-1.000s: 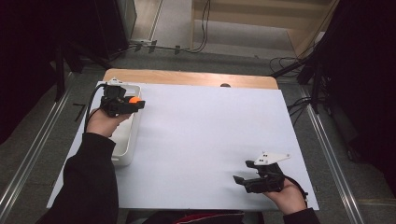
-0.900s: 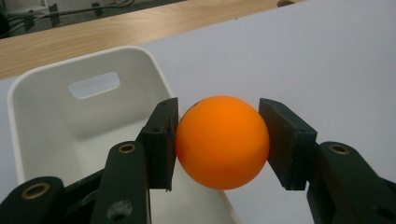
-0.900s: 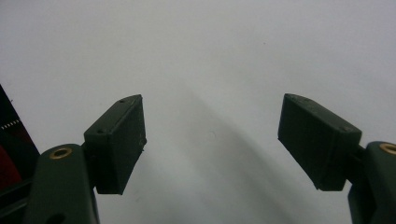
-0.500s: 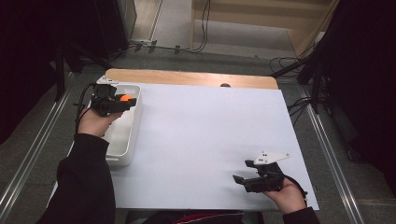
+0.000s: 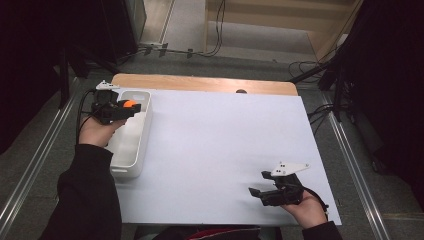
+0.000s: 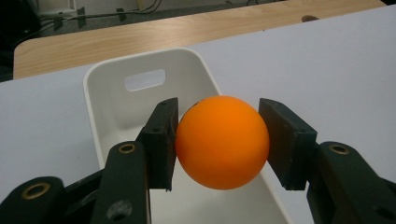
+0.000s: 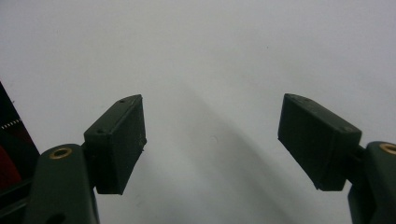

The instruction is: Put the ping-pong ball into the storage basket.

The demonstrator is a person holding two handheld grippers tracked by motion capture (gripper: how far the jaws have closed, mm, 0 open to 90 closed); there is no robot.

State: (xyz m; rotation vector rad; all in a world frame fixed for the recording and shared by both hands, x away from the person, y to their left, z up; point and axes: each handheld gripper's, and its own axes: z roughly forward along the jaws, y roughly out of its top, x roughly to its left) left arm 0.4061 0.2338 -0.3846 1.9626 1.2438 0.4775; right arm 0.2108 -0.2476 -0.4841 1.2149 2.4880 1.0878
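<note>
Over on the left, the left hand-held gripper (image 5: 131, 106) has an orange ball (image 5: 129, 104) pinched between its two black jaws, and it's holding that ball above the far end of a white bin (image 5: 131, 165). From the left gripper view the grip is plain: the ball (image 6: 222, 142) sits square between the pads, one pad (image 6: 161, 142) pressed to each side, with the bin's inner floor (image 6: 126, 109) below and behind it. There's a slot handle cut into the bin's far wall (image 6: 145, 79), beyond the ball. The bin lies lengthwise along the left edge of the white sheet (image 5: 225, 150) that covers the bench (image 5: 200, 84), whose wooden top shows as a strip at the far side.

The person's left hand (image 5: 97, 131) is wrapped around the gripper's body, dark sleeve (image 5: 87, 200) coming up from the near edge.

Down at the near right corner, the right hand-held gripper (image 5: 256, 192) is low over the sheet, jaws spread wide and holding nothing. Its own view confirms it: the two pads (image 7: 117, 142) stand well apart with bare white sheet (image 7: 210, 70) between them. The right hand (image 5: 305, 207) grips it from behind, well apart from the bin and the ball.
</note>
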